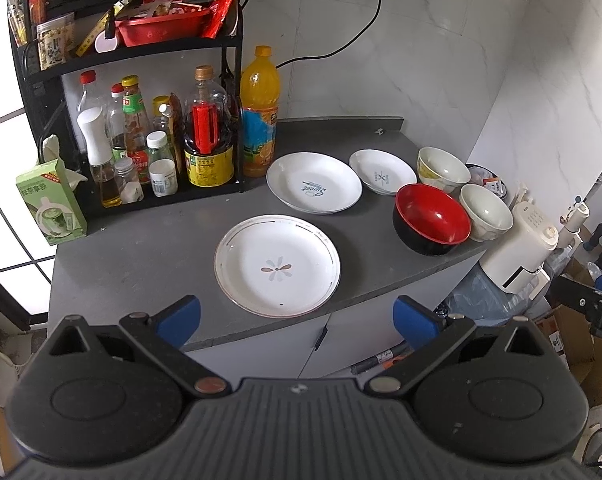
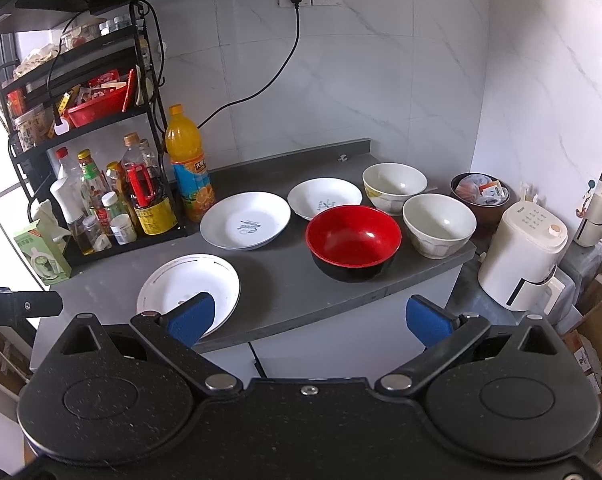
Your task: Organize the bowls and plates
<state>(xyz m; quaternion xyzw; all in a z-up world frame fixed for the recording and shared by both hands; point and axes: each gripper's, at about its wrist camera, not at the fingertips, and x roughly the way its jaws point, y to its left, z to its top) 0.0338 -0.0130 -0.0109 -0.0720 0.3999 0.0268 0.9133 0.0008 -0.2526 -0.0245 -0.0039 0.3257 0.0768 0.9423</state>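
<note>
On the grey counter (image 1: 141, 256) (image 2: 285, 280) lie three white plates: a flower plate (image 1: 277, 266) (image 2: 189, 292) at the front edge, a script-lettered plate (image 1: 313, 188) (image 2: 246, 221) behind it, and a smaller plate (image 1: 382, 172) (image 2: 325, 199) further right. A red-and-black bowl (image 1: 432, 218) (image 2: 353, 249) stands beside two white bowls (image 1: 485, 212) (image 2: 439, 225), (image 1: 443, 169) (image 2: 394, 187). My left gripper (image 1: 297, 322) is open, held in front of the flower plate, short of the counter. My right gripper (image 2: 309, 322) is open too, below the counter edge, with its left pad over the flower plate's rim.
A black rack (image 1: 237, 80) (image 2: 149, 148) of sauce bottles and an orange drink bottle (image 1: 260, 112) (image 2: 189, 164) fill the counter's back left. A green tissue box (image 1: 51, 204) stands at the left end. A white kettle-like appliance (image 2: 521, 256) (image 1: 521, 248) sits lower on the right, past the counter.
</note>
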